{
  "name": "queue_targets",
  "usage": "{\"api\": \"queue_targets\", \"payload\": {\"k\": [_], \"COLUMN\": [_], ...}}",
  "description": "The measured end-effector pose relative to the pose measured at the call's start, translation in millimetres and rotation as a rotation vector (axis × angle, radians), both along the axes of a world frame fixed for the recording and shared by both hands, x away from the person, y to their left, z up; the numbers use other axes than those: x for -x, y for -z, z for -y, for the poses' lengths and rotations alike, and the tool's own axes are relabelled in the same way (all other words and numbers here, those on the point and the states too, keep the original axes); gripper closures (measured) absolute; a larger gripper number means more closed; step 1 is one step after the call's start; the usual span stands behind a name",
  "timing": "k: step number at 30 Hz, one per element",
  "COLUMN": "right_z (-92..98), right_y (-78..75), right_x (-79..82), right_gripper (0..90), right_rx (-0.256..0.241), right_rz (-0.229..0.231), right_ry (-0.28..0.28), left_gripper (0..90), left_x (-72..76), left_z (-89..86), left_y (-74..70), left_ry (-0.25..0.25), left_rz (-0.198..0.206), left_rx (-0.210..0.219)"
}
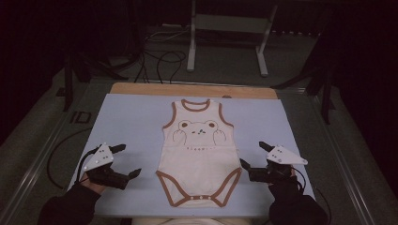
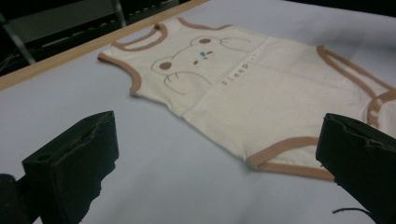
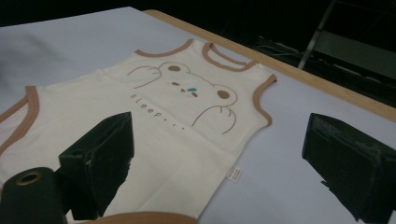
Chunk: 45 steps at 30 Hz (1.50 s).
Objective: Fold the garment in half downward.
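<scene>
Bodysuit [image 1: 199,154] flat at mid-table on the blue mat [image 1: 126,122]; we hold the left gripper [image 1: 126,161] and right gripper [image 1: 251,154] wide apart beside its leg openings. We should pinch both brown hems evenly, catching both fabric layers.

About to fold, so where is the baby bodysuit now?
In the high view, the bodysuit lies flat mid-table, between the left tool and right tool.

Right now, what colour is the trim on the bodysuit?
Brown trim on a cream bodysuit, best in the left gripper view.
</scene>
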State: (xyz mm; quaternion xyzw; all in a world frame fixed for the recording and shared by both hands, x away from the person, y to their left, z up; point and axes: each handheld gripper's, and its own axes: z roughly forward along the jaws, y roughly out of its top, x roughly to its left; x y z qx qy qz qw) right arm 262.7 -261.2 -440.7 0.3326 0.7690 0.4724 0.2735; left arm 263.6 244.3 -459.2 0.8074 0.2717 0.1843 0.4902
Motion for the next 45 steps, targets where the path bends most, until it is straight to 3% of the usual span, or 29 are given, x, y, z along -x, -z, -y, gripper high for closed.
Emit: {"api": "queue_targets", "payload": {"k": [15,23,35,44,45], "right_z": [0.7,-2.8,-6.0,-8.4,-9.0], "right_y": [-9.6,-9.7,-1.5,9.3,11.0], "right_x": [-29.7,-51.6,-85.3,-104.3,-106.2], "right_gripper": [9.2,9.1,9.1,9.2,9.6], "right_rx": [-0.024,-0.032,-0.02,-0.023,-0.024], "right_rz": [-0.02,-0.039,-0.093,-0.129,-0.134], "right_ry": [0.002,0.006,0.017,0.026,0.022], "left_gripper": [0.2,0.3,0.3,0.3,0.3], "left_x": [-29.3,-46.8,-70.2,-84.1,-88.6], "left_z": [8.5,17.8,26.7,35.6,38.2], "left_y": [-19.3,-18.7,-16.3,-11.4,-8.7], "left_ry": [0.011,0.017,-0.023,-0.018,-0.042], "left_rz": [-0.03,-0.047,-0.054,-0.089,-0.105], "left_rx": [0.008,0.002,-0.013,-0.019,-0.022]}}
